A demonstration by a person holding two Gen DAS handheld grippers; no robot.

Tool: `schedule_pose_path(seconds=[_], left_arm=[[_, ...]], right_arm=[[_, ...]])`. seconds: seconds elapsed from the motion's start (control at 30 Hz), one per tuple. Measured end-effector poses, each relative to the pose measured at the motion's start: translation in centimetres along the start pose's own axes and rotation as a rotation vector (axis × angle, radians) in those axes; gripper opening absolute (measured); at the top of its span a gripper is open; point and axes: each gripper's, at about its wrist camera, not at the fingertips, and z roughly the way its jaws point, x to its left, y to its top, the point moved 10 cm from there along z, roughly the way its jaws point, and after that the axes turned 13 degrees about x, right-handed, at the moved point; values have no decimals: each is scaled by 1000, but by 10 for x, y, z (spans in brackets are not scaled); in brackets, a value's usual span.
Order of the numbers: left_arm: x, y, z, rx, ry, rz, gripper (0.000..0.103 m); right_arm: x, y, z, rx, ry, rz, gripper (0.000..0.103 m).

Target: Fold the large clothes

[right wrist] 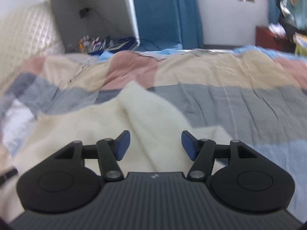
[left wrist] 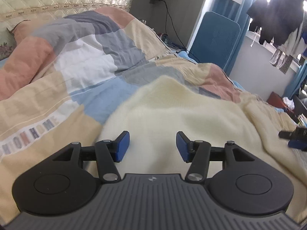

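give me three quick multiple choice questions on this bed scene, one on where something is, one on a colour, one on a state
1. Where does the cream garment lie?
A. on the patchwork quilt
B. on the blue chair
C. on the windowsill

2. What colour are the pads of the left gripper?
A. red
B. blue
C. green

3. How do the jaws of the right gripper stand?
A. shut on the garment
B. shut on the quilt
C. open, holding nothing

Answers:
1. A, the garment is spread over the patchwork quilt on the bed, in both wrist views.
2. B, both pads show blue against the black linkage.
3. C, a wide gap shows between the pads, with the cream garment lying beyond them and nothing pinched.
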Motion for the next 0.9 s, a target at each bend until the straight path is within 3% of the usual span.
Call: schedule_pose_path(seconds=[0.2, 0.3, 0.43, 0.6, 0.77, 0.8, 0.83, 0.9], left_arm=[[0, -22, -20, 28, 7, 4, 60], [2, -29, -26, 51, 8, -17, 60], [5, -37, -31, 50, 23, -7, 60], [8, -45, -39, 60, 20, 3, 60], [12, -57, -52, 60, 13, -21, 60], [13, -61, -57, 57, 10, -24, 60], [13, -64, -61, 54, 9, -25, 60], [15, -67, -69, 46, 5, -29, 60]], right_arm=[[-19, -10, -11, 69, 45, 52, 63], [-2, -13, -4, 116, 65, -66, 78], [16, -16, 10, 156, -2, -219, 78], [21, -17, 15, 161, -43, -304, 75], [3, -33, 47, 267, -146, -464, 72], [0, -34, 49, 271, -143, -464, 64], [-2, -31, 47, 265, -153, -448, 43], [-6, -22, 38, 231, -179, -407, 20]])
